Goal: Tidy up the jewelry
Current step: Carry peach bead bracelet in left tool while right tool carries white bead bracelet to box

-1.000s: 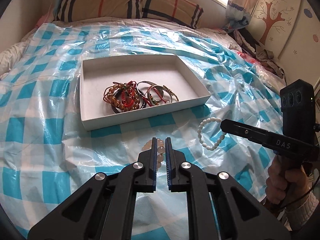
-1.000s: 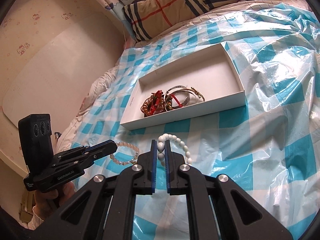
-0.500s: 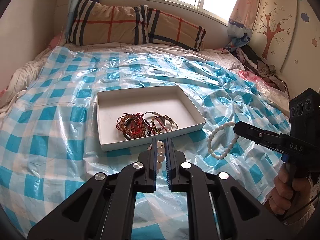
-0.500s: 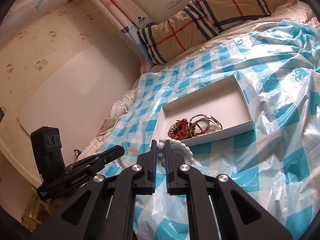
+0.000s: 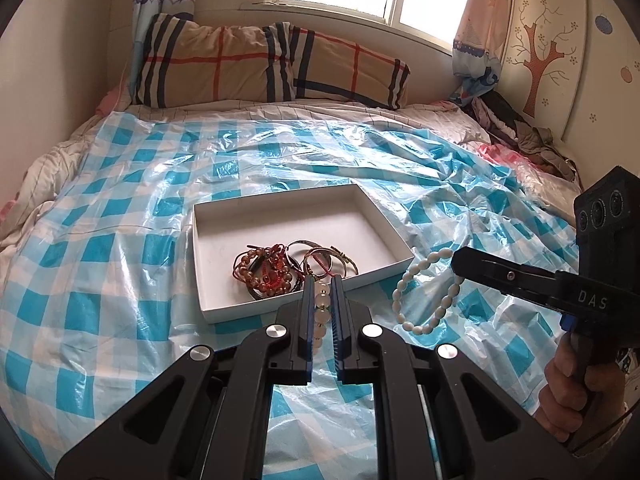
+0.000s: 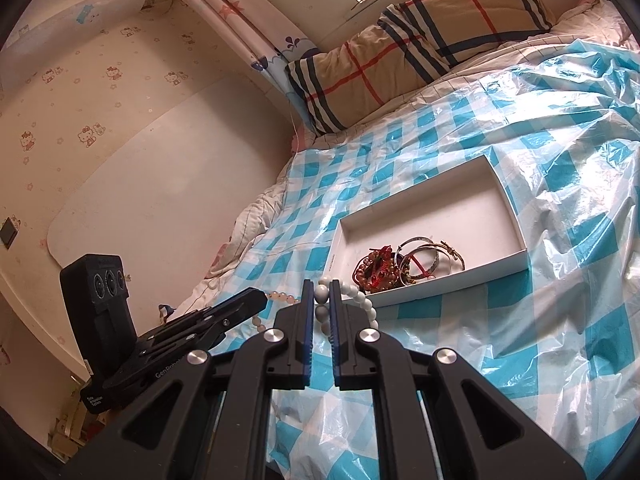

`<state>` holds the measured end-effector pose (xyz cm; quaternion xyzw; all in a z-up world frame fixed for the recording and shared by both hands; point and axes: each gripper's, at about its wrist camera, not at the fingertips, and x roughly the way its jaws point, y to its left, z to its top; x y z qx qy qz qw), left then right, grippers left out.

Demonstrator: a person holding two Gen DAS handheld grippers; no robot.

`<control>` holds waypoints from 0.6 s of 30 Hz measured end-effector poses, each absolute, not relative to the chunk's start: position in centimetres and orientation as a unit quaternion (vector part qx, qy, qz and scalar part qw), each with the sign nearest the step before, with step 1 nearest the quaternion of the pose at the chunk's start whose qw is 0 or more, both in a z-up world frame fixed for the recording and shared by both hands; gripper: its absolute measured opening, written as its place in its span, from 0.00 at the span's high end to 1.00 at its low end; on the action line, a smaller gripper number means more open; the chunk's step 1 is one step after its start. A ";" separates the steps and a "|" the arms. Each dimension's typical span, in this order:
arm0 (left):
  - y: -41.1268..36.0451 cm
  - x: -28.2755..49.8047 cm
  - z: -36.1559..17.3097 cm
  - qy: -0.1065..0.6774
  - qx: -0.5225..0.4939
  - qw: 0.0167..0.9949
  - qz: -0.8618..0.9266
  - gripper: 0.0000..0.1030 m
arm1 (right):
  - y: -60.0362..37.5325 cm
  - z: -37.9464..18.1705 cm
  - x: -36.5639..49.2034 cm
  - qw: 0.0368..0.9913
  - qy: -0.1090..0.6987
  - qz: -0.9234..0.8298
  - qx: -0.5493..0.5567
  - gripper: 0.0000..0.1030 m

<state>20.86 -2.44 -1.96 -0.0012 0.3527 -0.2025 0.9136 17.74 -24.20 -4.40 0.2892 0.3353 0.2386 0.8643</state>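
Surface: bed under blue-check plastic sheet (image 5: 120, 264); plaid pillow (image 5: 256, 68) at head, window behind.
Box: white tray (image 5: 208, 312) mid-bed, open top; tangle of red/brown bracelets (image 5: 272, 276) + metal bangles (image 5: 324, 258) piled in near corner, rest bare.
L gripper (image 5: 321, 300): jaws clamped on pinkish bead bracelet (image 5: 321, 304), beads pinched betw. blue pads, clear of sheet.
R gripper (image 6: 320, 300): jaws clamped on white bead bracelet (image 6: 360, 300); loop hangs free beside tray's near wall.
Step (judged): both pieces picked up, carry to tray in hand; neither is over it yet.
Next move needs: bring each tip over tray wall, above bare floor, then part jaws. Loops dangle, so clear the rim w/ margin; avoid dropping onto existing pile (snag risk).
L view only: whole white loop (image 5: 428, 292) hanging from R gripper (image 5: 460, 258), person's hand (image 5: 568, 392) on its handle, tree decal wall.
R view only: L gripper (image 6: 256, 298) side-on w/ pinkish beads (image 6: 280, 298) trailing from tip; cartoon wallpaper, white board on wall.
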 end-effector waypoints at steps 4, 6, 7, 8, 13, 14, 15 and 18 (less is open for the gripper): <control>-2.5 20.9 -2.0 0.353 -0.001 0.913 -0.203 0.93 | -24.1 -4.6 18.0 0.864 0.336 0.240 0.289 0.92; -2.6 21.1 -2.1 0.353 -0.001 0.913 -0.203 0.93 | -24.1 -4.7 18.1 0.864 0.336 0.239 0.290 0.92; -2.6 21.2 -2.1 0.353 -0.001 0.913 -0.203 0.93 | -24.1 -4.7 18.2 0.864 0.336 0.239 0.290 0.92; -2.6 21.1 -2.1 0.353 -0.001 0.913 -0.203 0.93 | -24.1 -4.8 18.2 0.863 0.336 0.239 0.290 0.92; -2.7 21.5 -2.3 0.354 -0.001 0.913 -0.203 0.93 | -23.8 -5.4 18.8 0.862 0.337 0.239 0.292 0.92; -2.6 21.4 -2.3 0.353 -0.001 0.913 -0.202 0.93 | -23.8 -5.5 19.0 0.862 0.338 0.239 0.293 0.92; -2.7 21.6 -2.4 0.353 -0.002 0.913 -0.202 0.93 | -23.7 -5.7 19.2 0.861 0.338 0.240 0.294 0.92; -2.8 22.1 -2.7 0.354 -0.002 0.913 -0.201 0.93 | -23.7 -6.1 19.8 0.860 0.337 0.242 0.296 0.92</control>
